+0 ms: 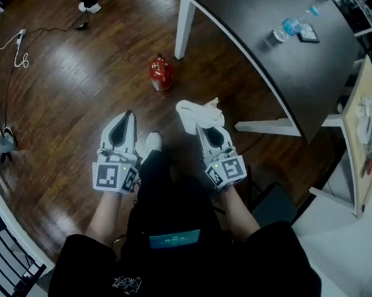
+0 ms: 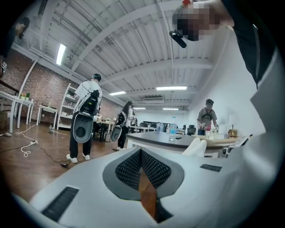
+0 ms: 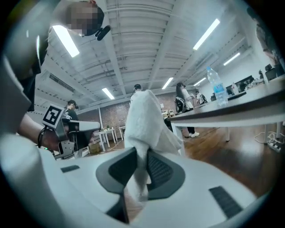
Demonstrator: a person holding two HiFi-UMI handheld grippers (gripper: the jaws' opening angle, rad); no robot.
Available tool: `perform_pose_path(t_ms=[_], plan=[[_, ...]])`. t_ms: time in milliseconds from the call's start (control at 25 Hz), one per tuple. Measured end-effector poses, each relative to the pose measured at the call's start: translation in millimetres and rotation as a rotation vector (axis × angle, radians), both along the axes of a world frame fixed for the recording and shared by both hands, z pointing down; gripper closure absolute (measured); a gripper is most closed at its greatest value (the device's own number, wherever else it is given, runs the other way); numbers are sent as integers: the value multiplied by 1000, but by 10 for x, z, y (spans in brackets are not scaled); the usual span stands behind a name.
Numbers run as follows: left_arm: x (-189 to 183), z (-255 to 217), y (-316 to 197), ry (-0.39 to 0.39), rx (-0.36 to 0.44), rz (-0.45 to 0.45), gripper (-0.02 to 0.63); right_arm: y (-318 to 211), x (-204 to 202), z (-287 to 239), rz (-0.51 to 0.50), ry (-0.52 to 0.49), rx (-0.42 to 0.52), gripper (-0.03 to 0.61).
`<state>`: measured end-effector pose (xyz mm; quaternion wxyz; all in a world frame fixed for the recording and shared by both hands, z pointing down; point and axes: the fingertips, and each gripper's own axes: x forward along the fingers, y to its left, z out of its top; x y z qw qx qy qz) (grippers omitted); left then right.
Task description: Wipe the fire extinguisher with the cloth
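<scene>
A small red fire extinguisher (image 1: 160, 73) stands upright on the wooden floor, ahead of both grippers and apart from them. My right gripper (image 1: 210, 131) is shut on a white cloth (image 1: 199, 114), which bunches up past its tips. In the right gripper view the cloth (image 3: 144, 129) rises from between the pinched jaws of the right gripper (image 3: 141, 171). My left gripper (image 1: 125, 120) is held to the left at about the same height, shut with nothing in it. In its own view the left gripper (image 2: 141, 156) has its jaws together. The extinguisher shows in neither gripper view.
A dark table (image 1: 275, 62) with white legs runs along the right, with a water bottle (image 1: 287, 28) on it. Cables (image 1: 19, 51) lie on the floor at the far left. Other people (image 2: 85, 118) stand further off. A pegboard with tools (image 1: 366, 135) stands at the right edge.
</scene>
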<state>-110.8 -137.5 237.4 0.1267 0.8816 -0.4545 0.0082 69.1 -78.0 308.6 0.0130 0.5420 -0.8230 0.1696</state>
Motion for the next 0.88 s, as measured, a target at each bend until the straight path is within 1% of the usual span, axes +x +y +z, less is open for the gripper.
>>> perform_pose_path(t_ms=[120, 240, 440, 560, 640, 880], plan=[[150, -621, 349, 22, -6, 8, 614, 309, 22, -679, 5, -13, -2, 500], [293, -1193, 728, 37, 4, 8, 614, 619, 34, -1292, -5, -21, 18, 501], [493, -1876, 1367, 39, 35, 25, 614, 1156, 105, -2090, -24, -29, 64, 500], [533, -2165, 1770, 40, 62, 25, 614, 1562, 129, -2391, -42, -24, 91, 500], [518, -2257, 2021, 36, 71, 13, 614, 1847, 149, -2490, -57, -18, 102, 500], [307, -2317, 2712, 2, 47, -32, 614, 2605, 267, -2530, -47, -4, 61, 500]])
